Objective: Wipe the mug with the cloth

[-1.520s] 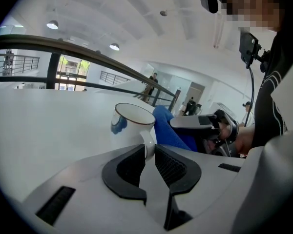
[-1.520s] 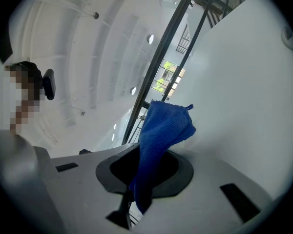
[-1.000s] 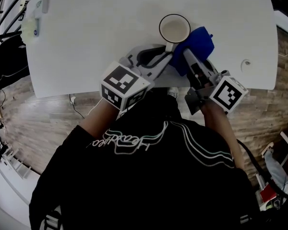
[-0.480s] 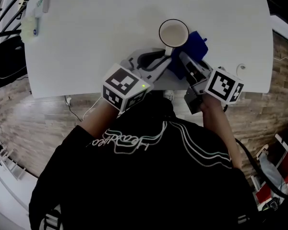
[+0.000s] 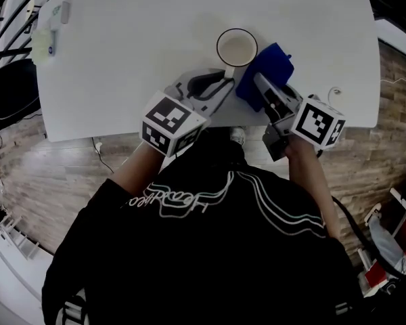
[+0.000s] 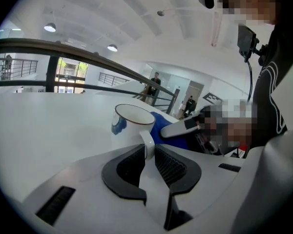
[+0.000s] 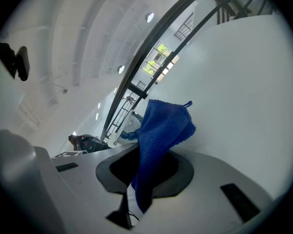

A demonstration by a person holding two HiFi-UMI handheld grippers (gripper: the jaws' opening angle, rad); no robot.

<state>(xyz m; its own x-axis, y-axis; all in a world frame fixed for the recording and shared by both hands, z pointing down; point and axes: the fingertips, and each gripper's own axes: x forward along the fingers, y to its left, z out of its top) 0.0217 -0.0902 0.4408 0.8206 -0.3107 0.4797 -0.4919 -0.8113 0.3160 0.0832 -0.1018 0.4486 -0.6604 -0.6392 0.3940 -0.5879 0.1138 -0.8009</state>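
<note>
A white mug (image 5: 237, 48) with a dark rim stands on the white table (image 5: 135, 39). My left gripper (image 5: 220, 87) is shut on the mug's handle (image 6: 147, 147), which sits between the ribbed pads (image 6: 171, 165) in the left gripper view. A blue cloth (image 5: 265, 73) lies against the mug's right side, and my right gripper (image 5: 260, 87) is shut on it. In the right gripper view the cloth (image 7: 161, 130) hangs out of the jaws of that gripper (image 7: 144, 165) and hides most of what lies beyond. The left gripper view shows the mug (image 6: 129, 123) upright, with the cloth (image 6: 162, 126) behind it.
Both grippers work close to the table's near edge (image 5: 216, 122). Small pale items (image 5: 47, 26) lie at the far left corner. A thin cable end (image 5: 335, 92) rests near the right edge. Wooden floor (image 5: 54, 161) shows below the table.
The mug and both grippers have shifted slightly left and nearer to me. The cloth has drawn in closer against the mug's right side.
</note>
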